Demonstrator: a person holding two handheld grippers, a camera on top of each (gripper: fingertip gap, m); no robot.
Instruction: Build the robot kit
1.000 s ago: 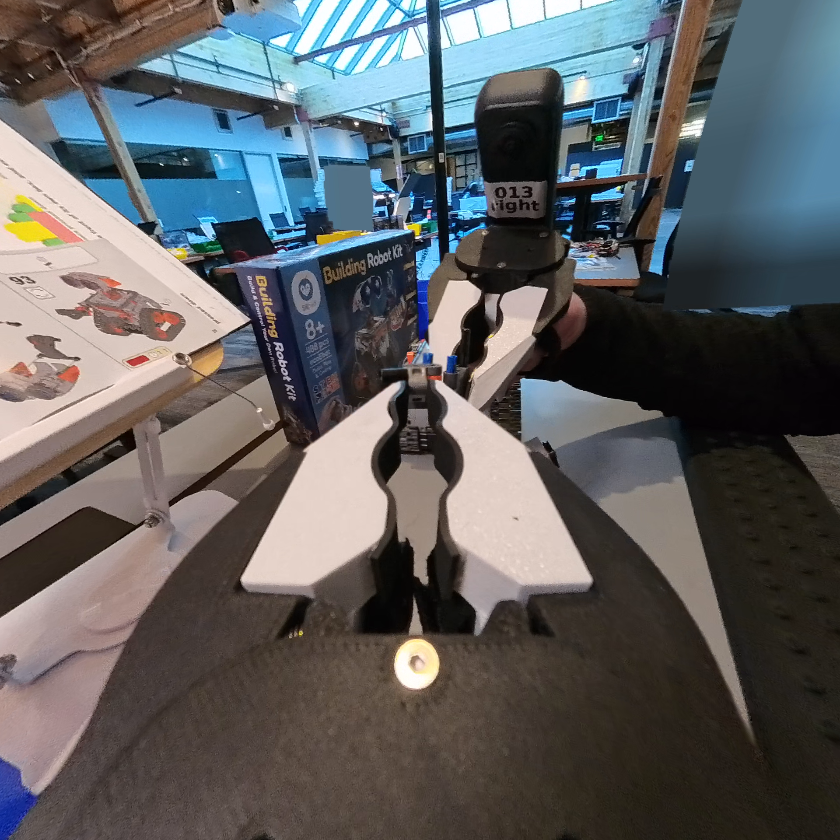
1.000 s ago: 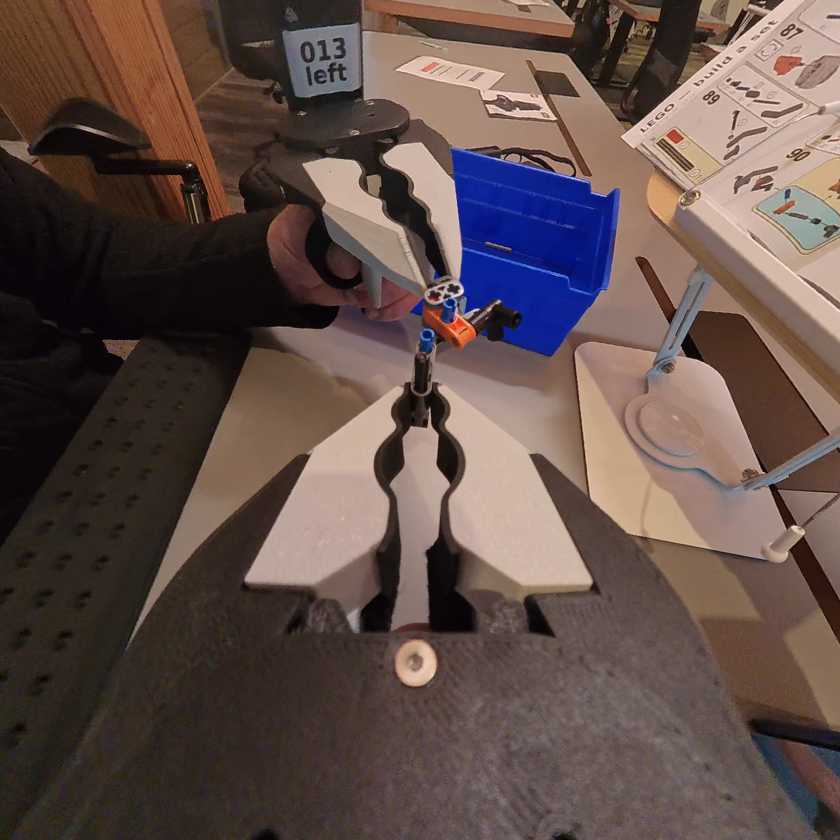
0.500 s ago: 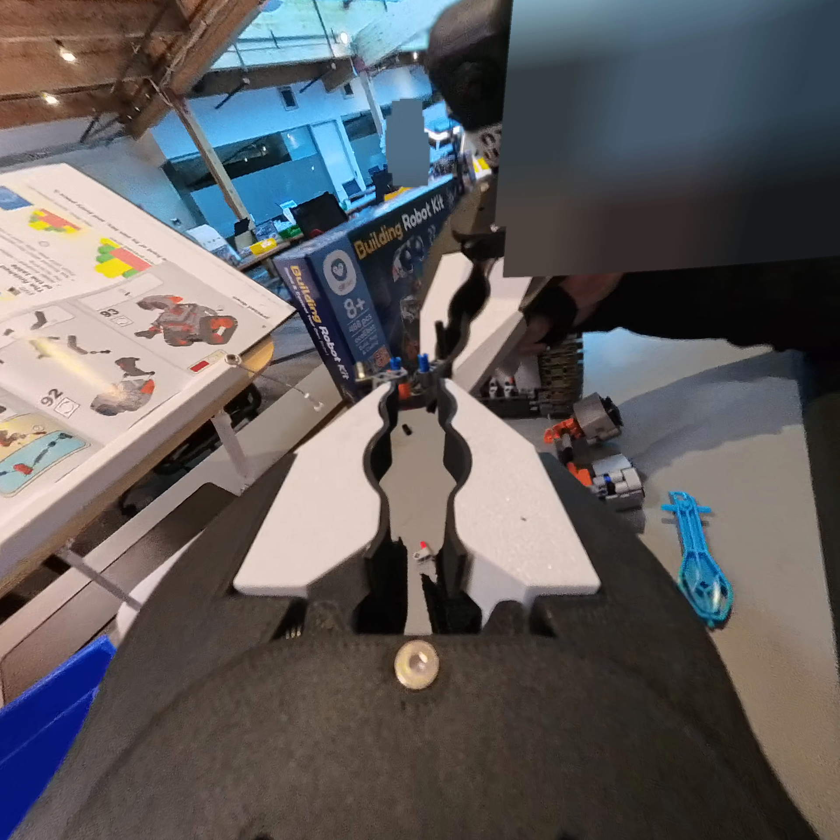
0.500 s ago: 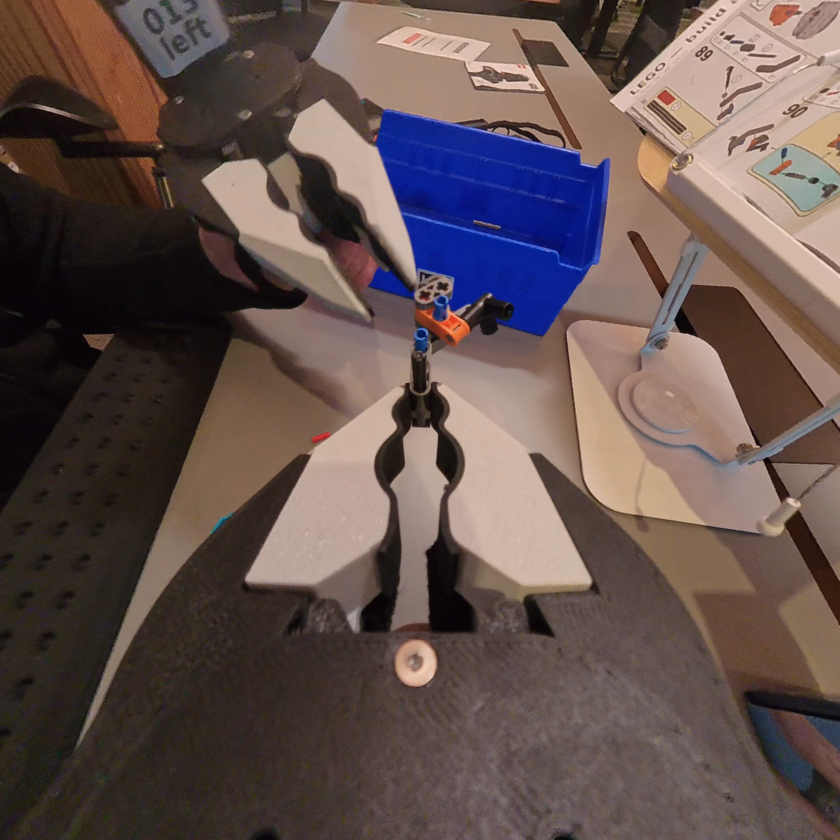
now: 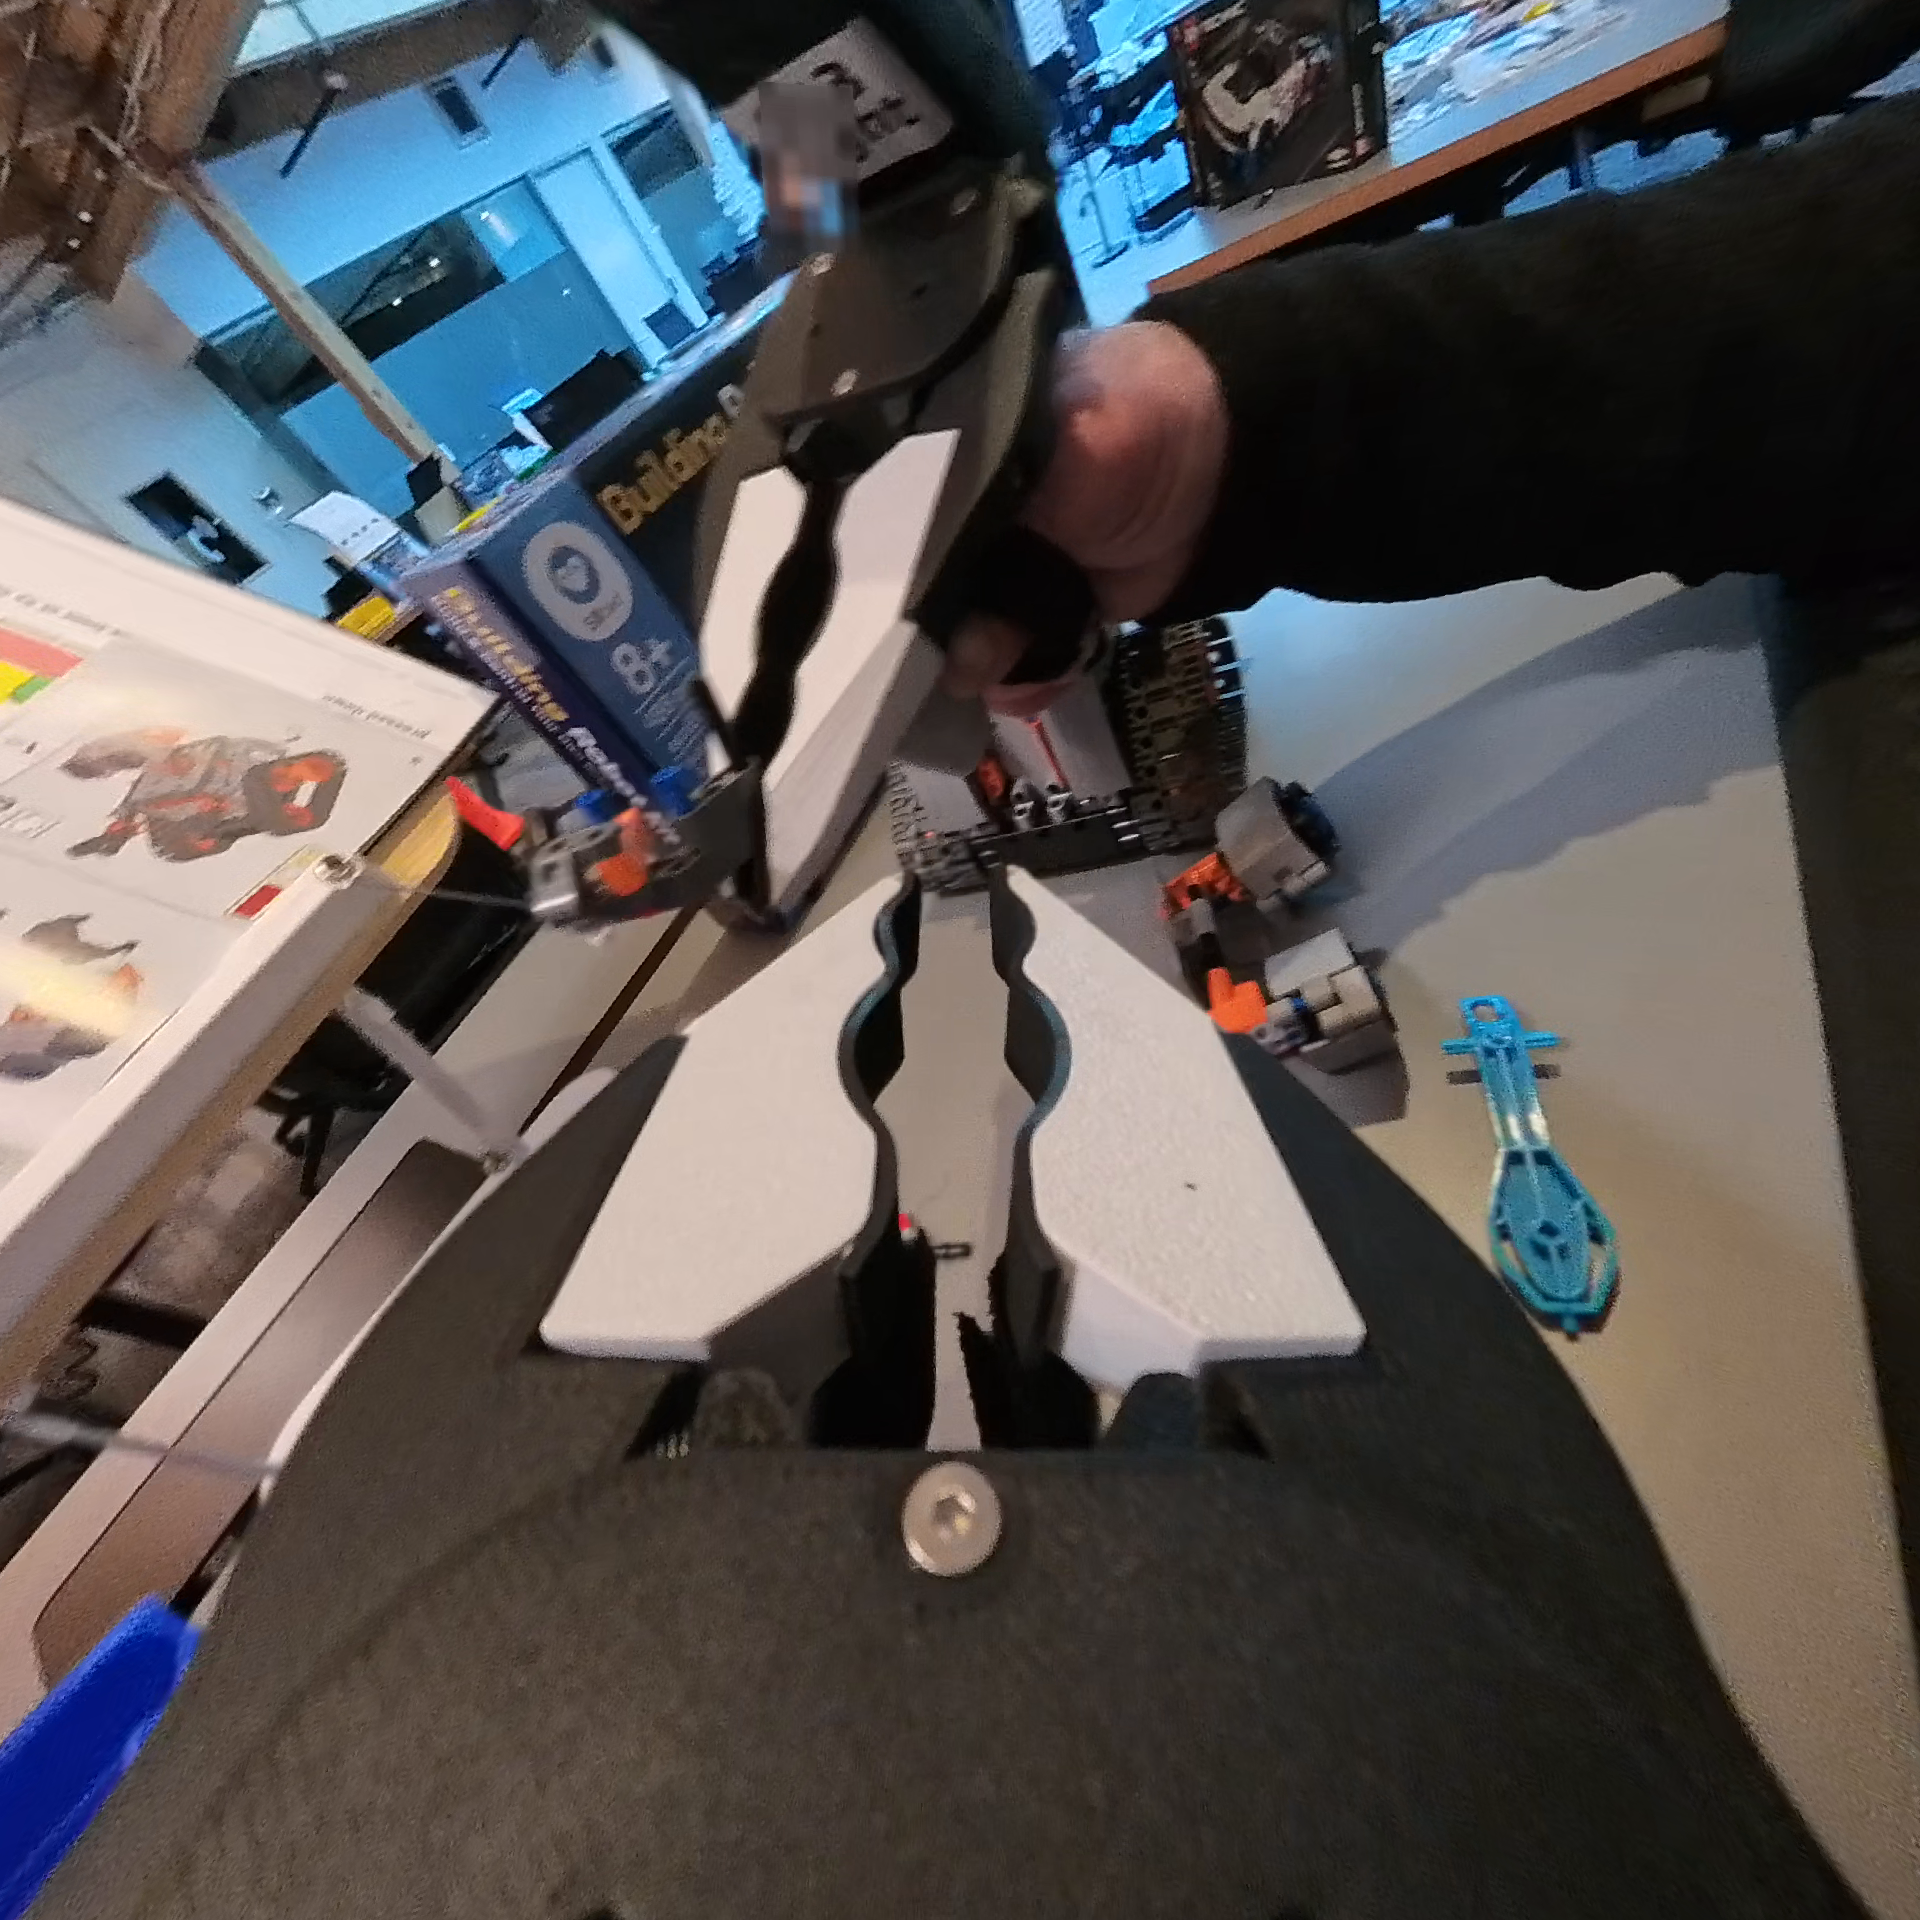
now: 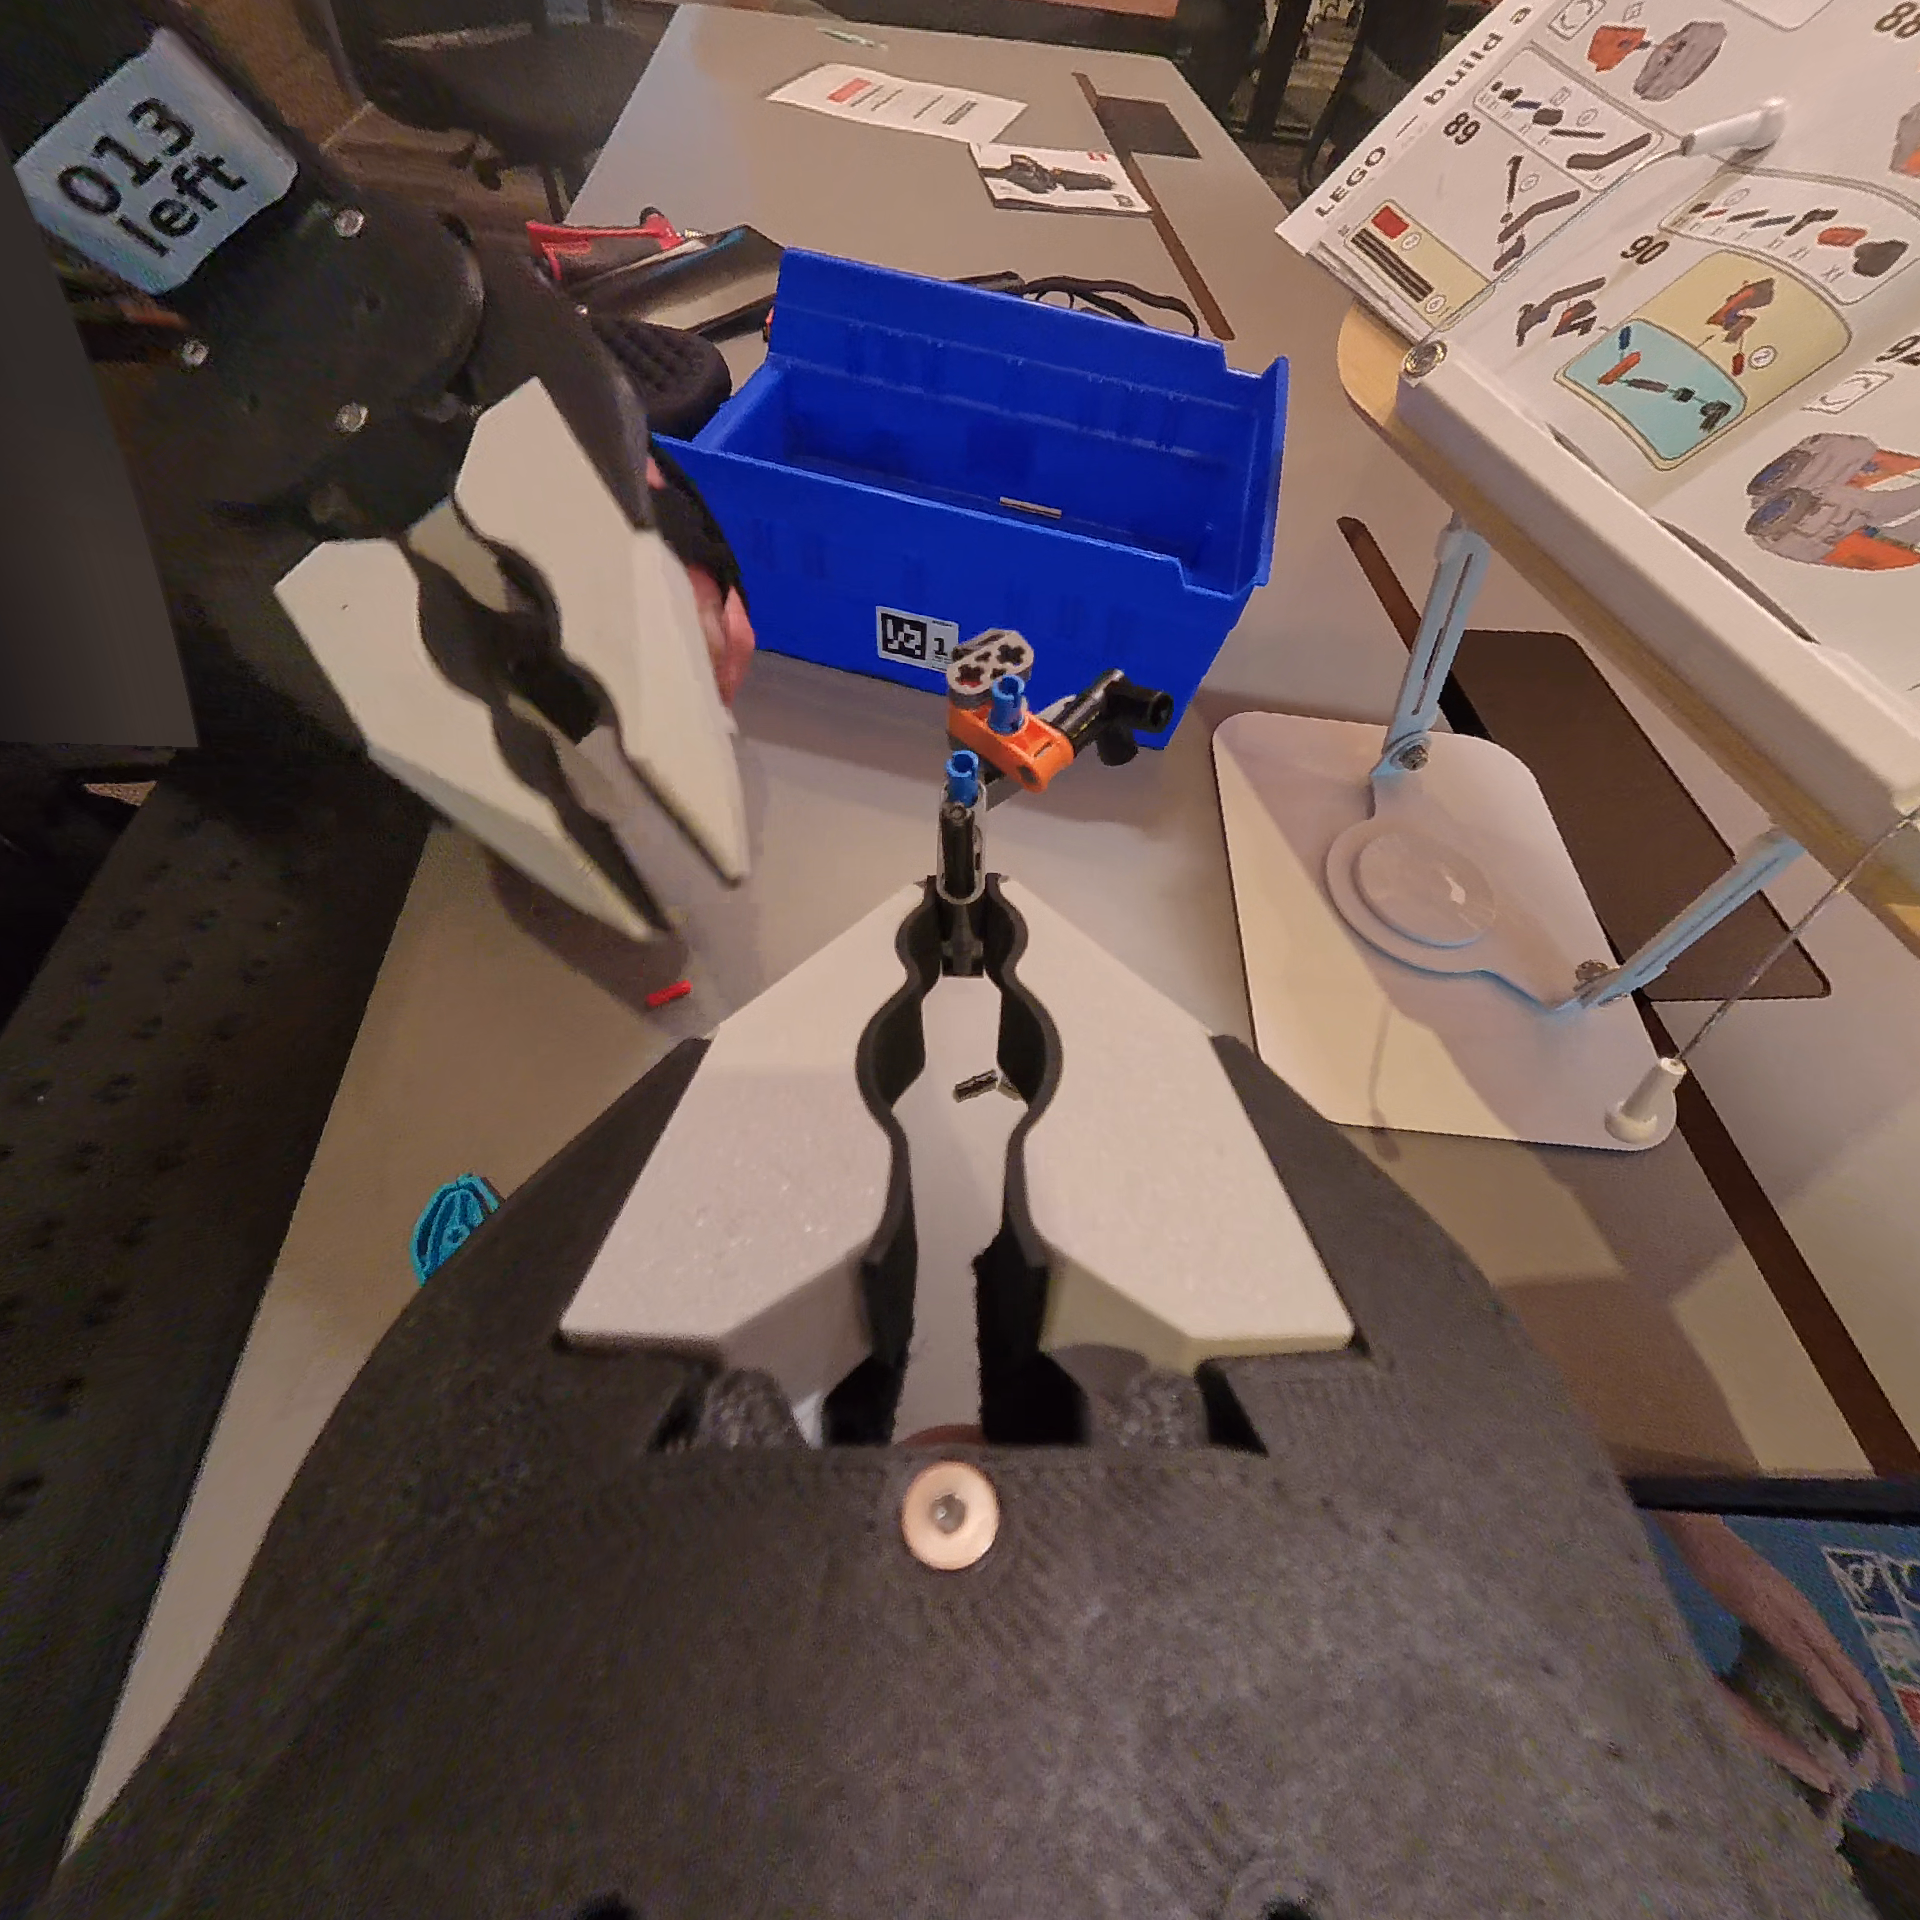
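My right gripper (image 6: 961, 904) is shut on the black rod of a small brick assembly (image 6: 1003, 722), which has an orange piece, blue pins and a grey connector, and holds it above the table. In the left wrist view the right gripper (image 5: 743, 831) comes down from above with the assembly (image 5: 613, 857) at its tips. My left gripper (image 5: 956, 894) is open and empty. In the right wrist view it (image 6: 681, 894) hangs to the left of the assembly, apart from it, with its jaws slightly parted.
A blue bin (image 6: 997, 540) stands behind the assembly. An instruction booklet (image 6: 1662, 312) rests on a stand with a white base (image 6: 1434, 935). A kit box (image 5: 582, 644), a tracked model (image 5: 1143, 748), a grey-orange sub-assembly (image 5: 1299, 997) and a teal tool (image 5: 1538, 1195) lie nearby. The grippers' ends are close to 5 cm from one another. From either gripper's tips it is about 20 cm to the tracked model (image 5: 1143, 748).
My left gripper has let go of the grey end of the assembly and drawn away to the left and down. My right gripper still holds it by the black rod.
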